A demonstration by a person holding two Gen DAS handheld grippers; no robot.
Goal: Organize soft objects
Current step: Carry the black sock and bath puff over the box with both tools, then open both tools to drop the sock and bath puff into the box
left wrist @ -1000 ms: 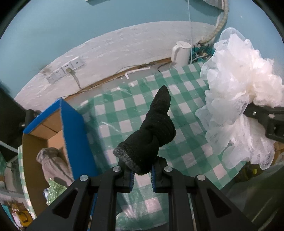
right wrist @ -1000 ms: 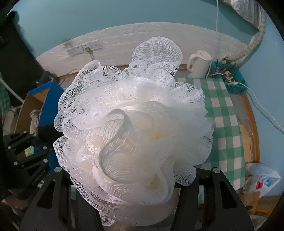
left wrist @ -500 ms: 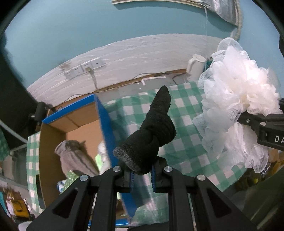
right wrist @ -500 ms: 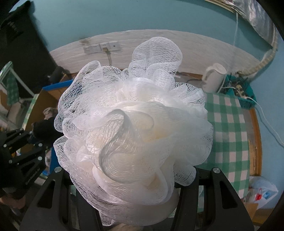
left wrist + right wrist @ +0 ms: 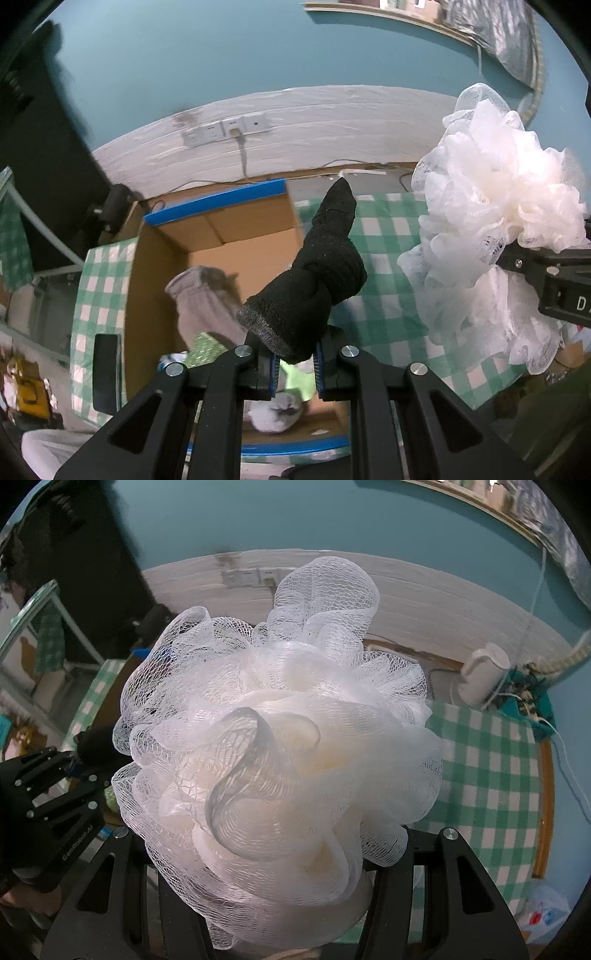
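My left gripper (image 5: 294, 373) is shut on a knotted black sock (image 5: 317, 280), which sticks up above an open cardboard box (image 5: 236, 236) with blue edges. Inside the box lie a grey sock (image 5: 199, 306), a green cloth and a pale rolled piece. My right gripper (image 5: 284, 897) is shut on a white mesh bath puff (image 5: 280, 746) that fills its view; its fingertips are hidden behind the mesh. In the left wrist view the bath puff (image 5: 491, 221) hangs at the right, over the checked cloth. The left gripper (image 5: 74, 771) shows at the left edge of the right wrist view.
A green-and-white checked tablecloth (image 5: 384, 258) covers the table to the right of the box. A white kettle (image 5: 484, 679) and a teal basket with cables (image 5: 532, 698) stand at the back right. Wall sockets (image 5: 225, 129) sit on the white wall strip. Plastic bags lie on the floor at the right.
Both grippers have travelled left with their loads. The box, at the left edge a second ago, is now under the black sock, its inside showing. The kettle has left the left wrist view.
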